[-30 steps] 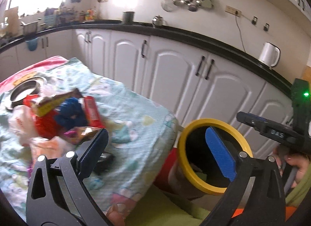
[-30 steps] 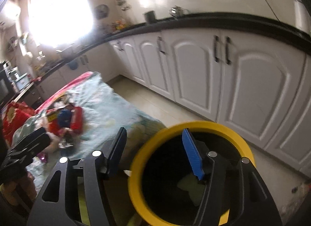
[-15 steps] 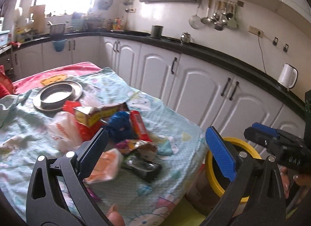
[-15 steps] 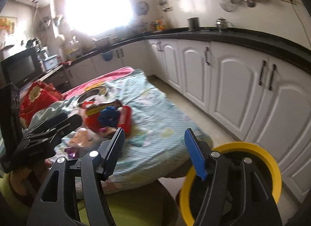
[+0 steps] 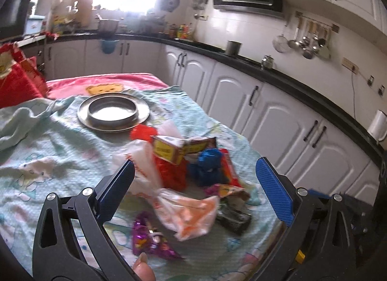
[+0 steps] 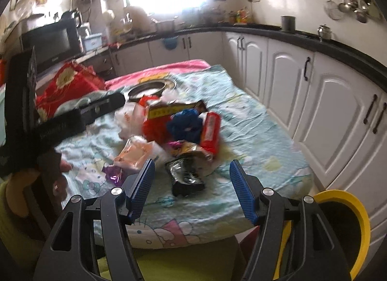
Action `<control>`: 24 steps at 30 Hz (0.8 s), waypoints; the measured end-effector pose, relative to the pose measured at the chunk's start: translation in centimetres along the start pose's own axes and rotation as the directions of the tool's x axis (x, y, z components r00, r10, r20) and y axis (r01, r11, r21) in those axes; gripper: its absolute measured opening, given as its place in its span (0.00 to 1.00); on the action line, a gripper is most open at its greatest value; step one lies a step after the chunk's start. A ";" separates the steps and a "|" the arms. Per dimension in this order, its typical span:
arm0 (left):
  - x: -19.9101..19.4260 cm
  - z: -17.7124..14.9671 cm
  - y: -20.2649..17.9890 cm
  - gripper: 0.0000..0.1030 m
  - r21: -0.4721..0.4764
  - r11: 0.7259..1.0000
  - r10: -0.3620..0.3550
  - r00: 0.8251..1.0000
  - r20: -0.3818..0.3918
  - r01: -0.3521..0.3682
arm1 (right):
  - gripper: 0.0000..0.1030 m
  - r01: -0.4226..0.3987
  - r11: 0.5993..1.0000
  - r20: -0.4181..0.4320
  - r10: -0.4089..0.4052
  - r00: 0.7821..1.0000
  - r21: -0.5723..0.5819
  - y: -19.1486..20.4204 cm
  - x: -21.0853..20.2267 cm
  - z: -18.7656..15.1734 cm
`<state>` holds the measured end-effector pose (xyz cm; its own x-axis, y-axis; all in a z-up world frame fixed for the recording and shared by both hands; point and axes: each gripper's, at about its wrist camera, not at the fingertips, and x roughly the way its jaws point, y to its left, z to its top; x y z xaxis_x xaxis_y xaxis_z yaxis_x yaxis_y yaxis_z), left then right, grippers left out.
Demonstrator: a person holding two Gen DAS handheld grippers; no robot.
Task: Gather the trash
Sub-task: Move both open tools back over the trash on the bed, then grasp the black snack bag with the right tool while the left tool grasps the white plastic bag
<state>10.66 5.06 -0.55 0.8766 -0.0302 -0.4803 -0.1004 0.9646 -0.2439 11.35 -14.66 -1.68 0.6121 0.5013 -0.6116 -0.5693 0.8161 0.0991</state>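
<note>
Both claws, left claw [image 5: 194, 190] and right claw [image 6: 189, 185], spread apart and empty over the table [image 6: 266, 140]; trash pile [image 6: 179, 124] of wrappers and bags uncollected mid-cloth, yellow-rimmed bin [image 6: 348, 230] beside table edge; collection judged barely begun.

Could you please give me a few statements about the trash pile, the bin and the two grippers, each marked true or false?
1. Both the left gripper and the right gripper are open and hold nothing. True.
2. The black wrapper already lies inside the yellow-rimmed bin. False: it lies on the tablecloth, at the near edge of the pile.
3. The metal plate sits on the far side of the pile. True.
4. The blue crumpled bag lies apart from the other trash. False: it sits in the middle of the pile, against the red packet.
</note>
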 end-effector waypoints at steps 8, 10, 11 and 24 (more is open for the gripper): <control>1.4 0.0 3.5 0.89 -0.074 0.996 0.047 0.998 -0.038 -0.050 | 0.60 -0.014 0.998 -0.088 0.009 0.996 -0.059 1.2 4.0 -0.7; 2.0 -0.2 4.5 0.89 -0.104 0.993 0.049 0.997 -0.059 -0.055 | 0.60 -0.020 0.998 -0.113 0.012 0.993 -0.067 1.3 5.0 -0.9; 2.3 -0.2 5.0 0.89 -0.122 0.991 0.048 0.996 -0.070 -0.056 | 0.60 -0.020 0.997 -0.128 0.011 0.992 -0.071 1.3 5.6 -1.0; 6.7 -1.8 10.2 0.89 -0.350 0.936 -0.032 0.981 -0.192 -0.038 | 0.49 -0.024 0.998 -0.217 0.010 0.976 -0.066 0.8 9.8 -2.0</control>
<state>14.70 14.23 -7.77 0.7729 -0.1111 -0.6248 -0.2919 0.8120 -0.5055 15.80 -9.70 -9.20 0.4731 0.4349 -0.7662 -0.6188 0.7831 0.0624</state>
